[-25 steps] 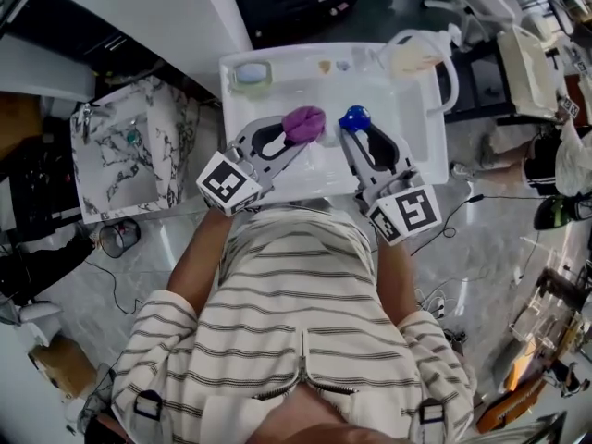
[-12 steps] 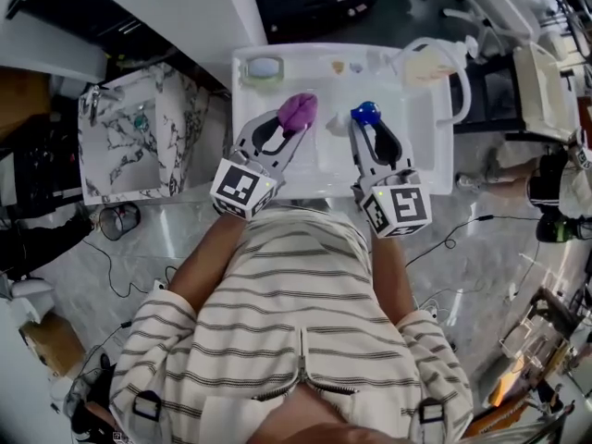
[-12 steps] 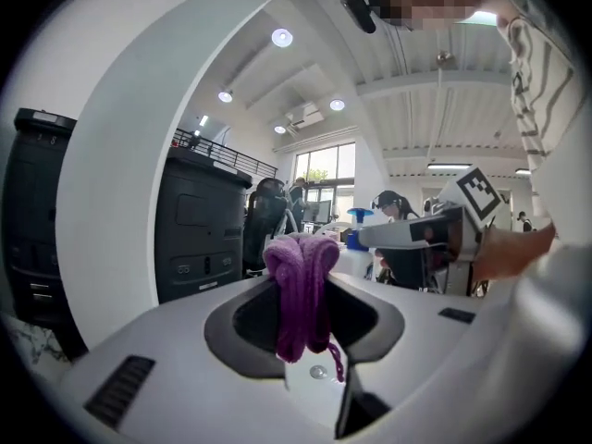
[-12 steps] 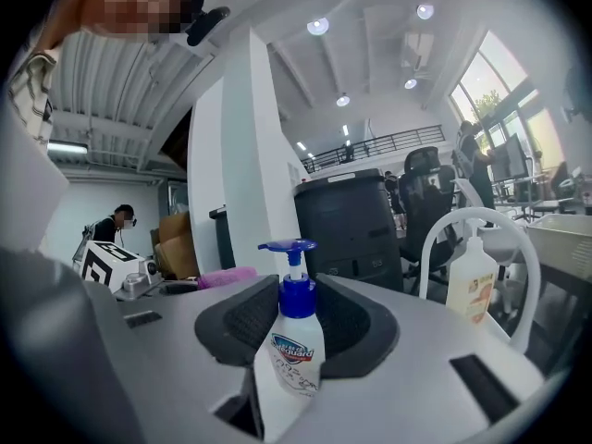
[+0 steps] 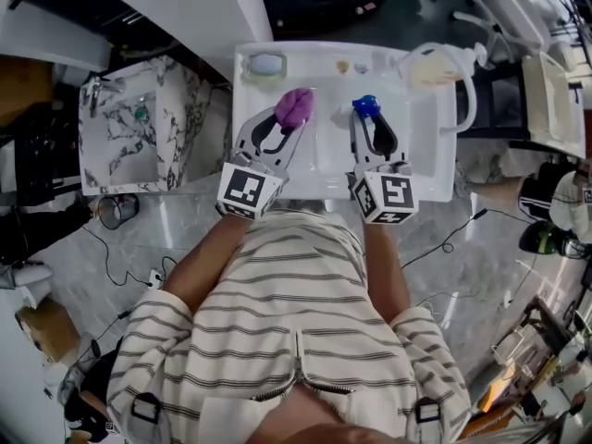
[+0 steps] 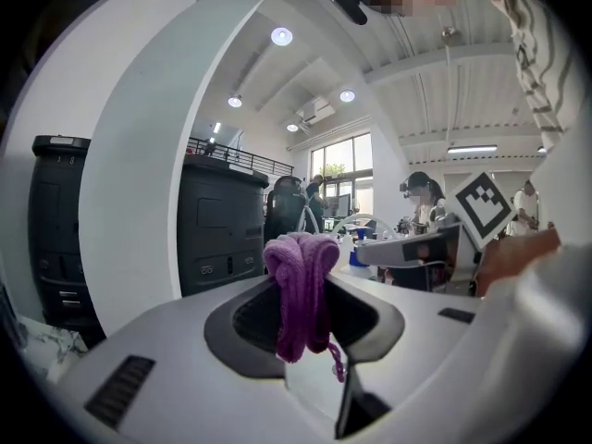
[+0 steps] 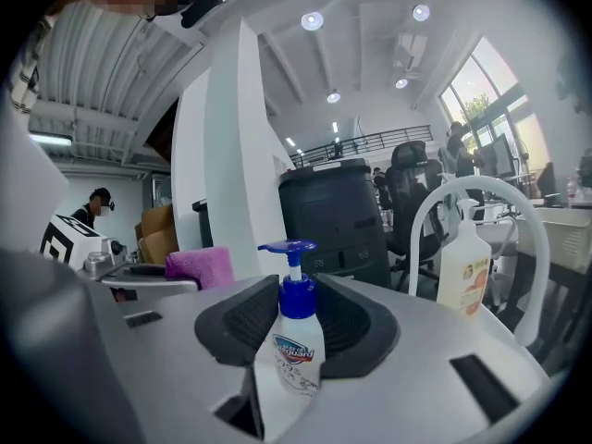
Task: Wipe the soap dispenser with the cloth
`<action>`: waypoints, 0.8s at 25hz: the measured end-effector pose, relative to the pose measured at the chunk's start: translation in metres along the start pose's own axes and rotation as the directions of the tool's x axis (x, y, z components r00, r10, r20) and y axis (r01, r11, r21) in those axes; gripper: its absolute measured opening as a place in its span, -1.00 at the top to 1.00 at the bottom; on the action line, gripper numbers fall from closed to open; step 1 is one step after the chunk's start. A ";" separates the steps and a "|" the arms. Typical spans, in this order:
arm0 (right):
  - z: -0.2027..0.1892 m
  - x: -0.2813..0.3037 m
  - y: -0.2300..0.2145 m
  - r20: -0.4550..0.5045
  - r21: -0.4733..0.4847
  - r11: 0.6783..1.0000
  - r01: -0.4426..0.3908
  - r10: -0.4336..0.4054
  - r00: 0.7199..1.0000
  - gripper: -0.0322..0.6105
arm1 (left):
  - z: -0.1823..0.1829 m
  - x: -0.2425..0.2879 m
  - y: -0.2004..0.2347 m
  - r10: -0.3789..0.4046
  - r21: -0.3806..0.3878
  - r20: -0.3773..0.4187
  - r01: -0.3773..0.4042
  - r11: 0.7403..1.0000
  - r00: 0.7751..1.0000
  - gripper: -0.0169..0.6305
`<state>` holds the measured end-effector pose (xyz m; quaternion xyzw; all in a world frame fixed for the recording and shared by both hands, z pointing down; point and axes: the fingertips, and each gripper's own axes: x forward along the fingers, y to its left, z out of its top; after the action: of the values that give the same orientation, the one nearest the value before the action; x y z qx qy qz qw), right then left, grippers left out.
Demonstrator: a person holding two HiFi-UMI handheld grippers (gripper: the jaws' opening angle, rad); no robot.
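Two grippers, both clamped. Left gripper (image 5: pixel 292 117) pinches the purple cloth (image 6: pixel 301 289), bunched and drooping between its jaws. Right gripper (image 5: pixel 367 117) grips the soap dispenser (image 7: pixel 298 345) by its body, jaws fairly wide. Dispenser upright, long axis vertical, blue nozzle pointing frame-left; upper centre of head view, over the white basin (image 5: pixel 430 146).

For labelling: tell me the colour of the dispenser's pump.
Blue; the pump shows best in the right gripper view.
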<state>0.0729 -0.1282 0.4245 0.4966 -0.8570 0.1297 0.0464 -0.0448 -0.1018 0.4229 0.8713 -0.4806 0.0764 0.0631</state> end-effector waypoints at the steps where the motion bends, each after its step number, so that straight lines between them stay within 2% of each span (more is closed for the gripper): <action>1: -0.003 0.006 -0.003 -0.002 -0.002 1.000 0.003 -0.003 1.000 0.48 | -0.001 0.002 0.001 0.005 -0.002 -0.003 -0.005 1.000 1.000 0.59; 9: -0.030 0.064 -0.019 -0.024 -0.045 0.999 -0.009 0.008 1.000 0.48 | -0.012 0.007 0.012 0.042 -0.011 -0.029 -0.043 0.999 0.999 0.59; 15: -0.049 0.110 -0.032 -0.046 -0.052 0.999 -0.010 0.007 0.999 0.48 | -0.029 0.008 0.028 0.079 -0.048 -0.058 -0.082 0.995 0.995 0.59; 20: -0.071 0.143 -0.037 -0.088 -0.062 0.998 -0.026 0.020 0.996 0.48 | -0.041 0.015 0.034 0.079 -0.064 -0.081 -0.084 0.994 0.994 0.59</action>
<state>0.0292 -0.2470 0.5290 0.4788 -0.8635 0.1247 0.0982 -0.0686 -0.1249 0.4676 0.8448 -0.5152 0.0966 0.1079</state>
